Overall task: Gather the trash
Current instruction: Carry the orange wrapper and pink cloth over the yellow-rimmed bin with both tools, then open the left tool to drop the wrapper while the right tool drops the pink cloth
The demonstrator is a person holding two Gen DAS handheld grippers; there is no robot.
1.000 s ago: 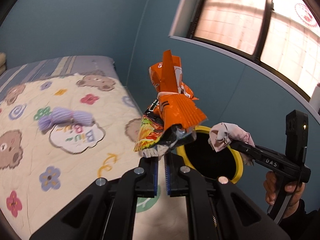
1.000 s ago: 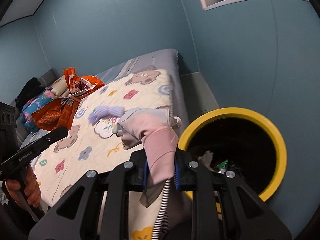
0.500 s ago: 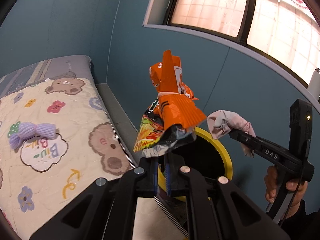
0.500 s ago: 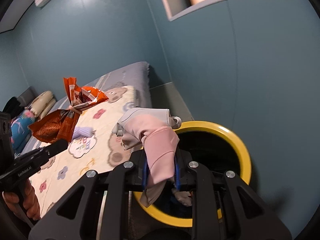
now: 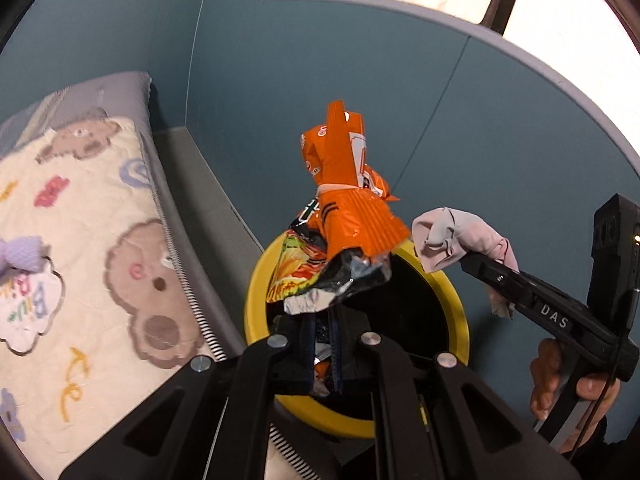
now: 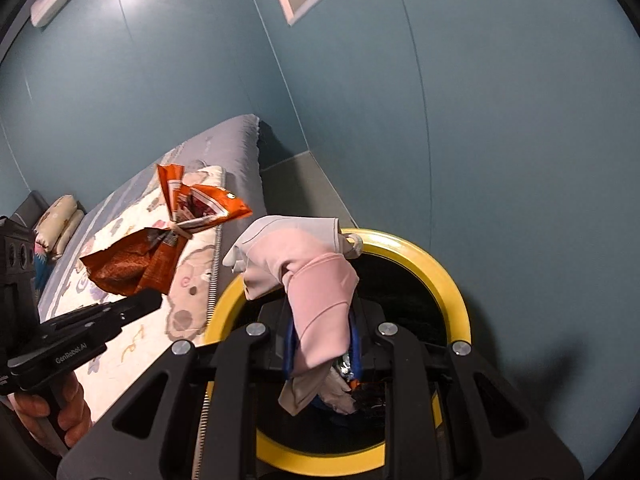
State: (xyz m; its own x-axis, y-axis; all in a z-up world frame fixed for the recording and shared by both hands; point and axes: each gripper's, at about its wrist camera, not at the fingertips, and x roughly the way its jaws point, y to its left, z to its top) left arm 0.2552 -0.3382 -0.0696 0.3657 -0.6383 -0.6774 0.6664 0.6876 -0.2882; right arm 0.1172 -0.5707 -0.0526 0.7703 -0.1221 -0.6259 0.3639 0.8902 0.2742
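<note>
My left gripper is shut on a bundle of orange snack wrappers, held up over the near left rim of a round bin with a yellow rim. My right gripper is shut on a crumpled pink and white cloth, which hangs over the mouth of the same yellow-rimmed bin. Some rubbish lies dark inside the bin. In the left wrist view the right gripper reaches in from the right with the cloth. In the right wrist view the left gripper carries the wrappers at the left.
A bed with a cream bear-print cover lies to the left of the bin, with a lilac knitted item on it. Blue walls stand close behind and right of the bin. A window is above. A hand grips the right tool.
Both grippers have swung from over the bed towards the bin and sunk a little. The bin now fills the lower middle of both views, and both loads stay gripped.
</note>
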